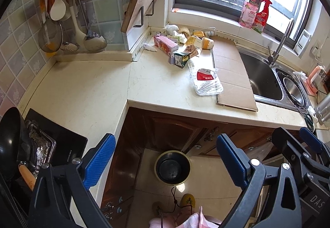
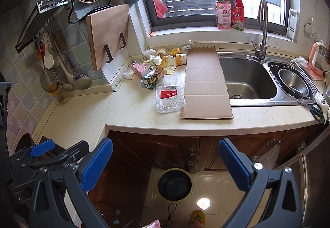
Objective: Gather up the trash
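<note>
Blue-padded fingers of the left gripper (image 1: 165,163) fill the near edge of the left wrist view, spread wide with nothing between them; the right gripper (image 2: 165,165) stands equally wide and empty in its own view. Both hang in front of the counter, above the floor. Directly beneath them a round black bin with a yellowish rim (image 1: 172,167) sits on the pale tiled floor before the dark wooden cabinet doors (image 2: 165,151).

Trash lies in a loose pile (image 2: 158,65) in the far corner of the cream stone countertop (image 2: 132,108), under the window: a pink carton (image 1: 165,44), a green-and-white carton (image 1: 181,58), yellow and white packets, a tipped paper cup (image 1: 208,42) and crumpled white tissue (image 1: 171,28). Nearer than the pile, a clear plastic tray with a red label (image 2: 170,97) touches the left edge of a flat brown cardboard sheet (image 2: 206,83), which partly overlaps the stainless steel sink (image 2: 249,79) to its right.

A wooden cutting board (image 2: 108,35) leans on the wall left of the pile. Two bottles, pink (image 2: 222,12) and red (image 2: 237,10), stand on the window sill. Green-handled scissors (image 2: 315,110) lie at the far right.
</note>
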The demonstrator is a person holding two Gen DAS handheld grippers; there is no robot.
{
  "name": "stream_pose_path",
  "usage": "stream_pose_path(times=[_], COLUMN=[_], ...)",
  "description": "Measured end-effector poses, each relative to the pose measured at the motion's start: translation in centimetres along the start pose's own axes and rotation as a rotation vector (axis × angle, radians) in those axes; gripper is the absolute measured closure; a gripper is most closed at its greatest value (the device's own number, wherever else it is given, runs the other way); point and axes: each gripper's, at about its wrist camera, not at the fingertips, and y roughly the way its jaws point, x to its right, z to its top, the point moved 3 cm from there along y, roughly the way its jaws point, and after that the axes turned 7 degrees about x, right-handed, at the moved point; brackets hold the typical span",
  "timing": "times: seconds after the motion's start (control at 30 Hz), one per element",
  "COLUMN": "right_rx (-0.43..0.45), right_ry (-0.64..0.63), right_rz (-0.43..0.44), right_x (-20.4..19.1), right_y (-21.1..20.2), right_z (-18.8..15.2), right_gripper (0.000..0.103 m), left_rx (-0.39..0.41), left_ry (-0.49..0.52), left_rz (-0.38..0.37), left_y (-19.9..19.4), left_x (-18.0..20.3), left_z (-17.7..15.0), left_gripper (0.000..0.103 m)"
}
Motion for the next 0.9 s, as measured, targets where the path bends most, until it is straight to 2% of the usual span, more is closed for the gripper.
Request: stream_pose_path(times=[0.47, 0.67, 0.9], right_rx=[-0.014, -0.007, 0.004], right_ry=[0.071, 0.078, 0.048], right_rz=[-0.063, -0.08, -0.098], right_x=[-1.8, -2.7, -3.6], right_y=[0.8, 1.0, 1.4], right_z=[-0.7, -0.6, 0.1], right_gripper=[0.0, 0.0, 0.0], left_rx=[0.014, 0.06, 0.038], left_ry=[0.045, 0.124, 0.108], left_rz=[-0.069, -0.064, -0.081], left_y=[0.9, 0.7, 1.6], left_x=[-2.9, -3.1, -3.9], left_z=[1.5, 2.0, 2.5], left_gripper=[0.005, 0.005, 0.005])
